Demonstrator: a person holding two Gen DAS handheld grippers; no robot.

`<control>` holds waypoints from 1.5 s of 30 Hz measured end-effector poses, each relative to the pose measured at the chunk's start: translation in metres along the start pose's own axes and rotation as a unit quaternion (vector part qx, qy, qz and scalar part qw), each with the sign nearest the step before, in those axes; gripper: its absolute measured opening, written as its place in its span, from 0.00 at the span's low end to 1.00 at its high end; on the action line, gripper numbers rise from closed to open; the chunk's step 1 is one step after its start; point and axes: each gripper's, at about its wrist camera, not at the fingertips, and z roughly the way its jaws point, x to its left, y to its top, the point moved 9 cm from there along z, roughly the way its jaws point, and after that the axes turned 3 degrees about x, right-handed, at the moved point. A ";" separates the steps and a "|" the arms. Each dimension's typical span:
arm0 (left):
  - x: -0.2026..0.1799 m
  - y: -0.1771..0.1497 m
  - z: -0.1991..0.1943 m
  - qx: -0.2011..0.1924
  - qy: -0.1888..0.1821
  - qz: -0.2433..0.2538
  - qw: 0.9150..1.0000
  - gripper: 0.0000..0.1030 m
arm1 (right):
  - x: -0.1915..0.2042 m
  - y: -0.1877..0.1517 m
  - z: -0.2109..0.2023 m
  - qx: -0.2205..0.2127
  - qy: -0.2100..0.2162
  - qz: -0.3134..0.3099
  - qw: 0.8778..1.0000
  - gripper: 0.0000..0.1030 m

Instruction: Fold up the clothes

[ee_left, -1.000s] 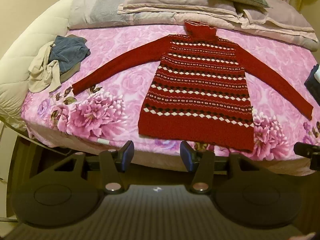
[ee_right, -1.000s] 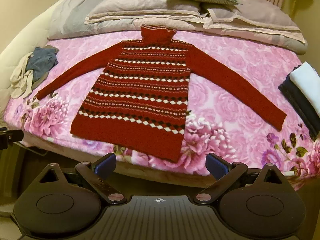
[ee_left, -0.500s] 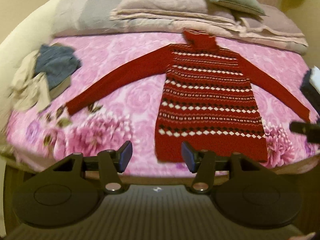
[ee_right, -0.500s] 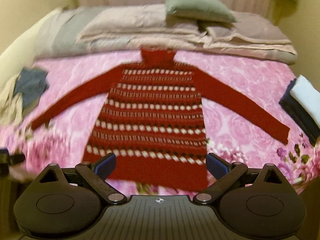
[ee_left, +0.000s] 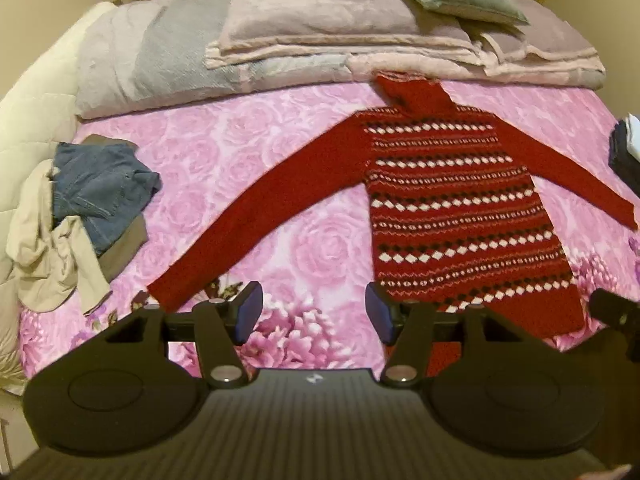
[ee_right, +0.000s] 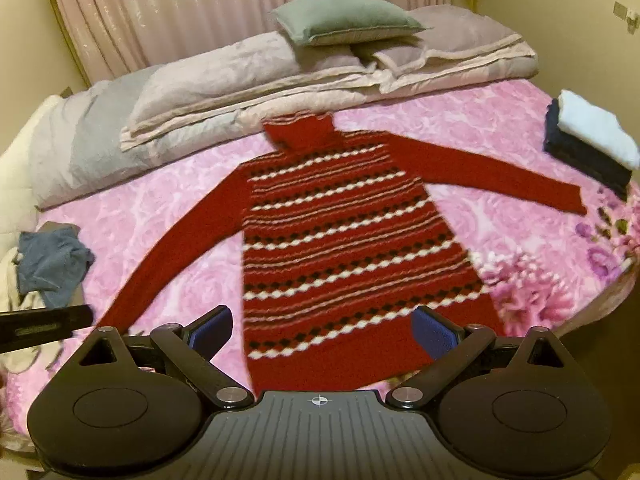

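Bedding, pink and rose-printed, covers the bed (ee_right: 500,128), with curtains (ee_right: 200,12) behind. Both grippers have moved in over the mattress edge since a second ago. From the left: rumpled clothes (ee_left: 84,208), the left gripper (ee_left: 314,318) with jaws released, the red sweater (ee_right: 340,248) flat with sleeves spread, the right gripper (ee_right: 323,330) spread over its hem, and folded clothes (ee_right: 592,140).

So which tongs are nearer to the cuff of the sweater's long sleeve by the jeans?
Left. The left tongs hover just beside that cuff; the right tongs hang over the hem.
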 end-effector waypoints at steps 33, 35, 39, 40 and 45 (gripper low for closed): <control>-0.028 0.017 -0.010 -0.011 -0.018 0.005 1.000 0.52 | 0.016 0.007 0.006 -0.003 0.007 -0.047 0.999 0.96; -0.032 0.018 -0.012 -0.014 -0.020 0.006 1.000 0.52 | 0.014 0.007 0.004 -0.003 0.009 -0.048 0.999 0.96; -0.041 0.020 -0.013 -0.017 -0.025 0.014 0.999 0.52 | 0.004 0.007 0.000 -0.003 0.006 -0.038 0.999 0.96; -0.043 0.020 -0.013 -0.018 -0.025 0.015 0.999 0.52 | 0.000 0.008 0.000 -0.003 0.005 -0.034 0.999 0.96; -0.047 0.022 -0.022 -0.026 -0.018 0.013 0.999 0.52 | -0.015 0.017 -0.003 -0.009 -0.001 -0.026 1.000 0.96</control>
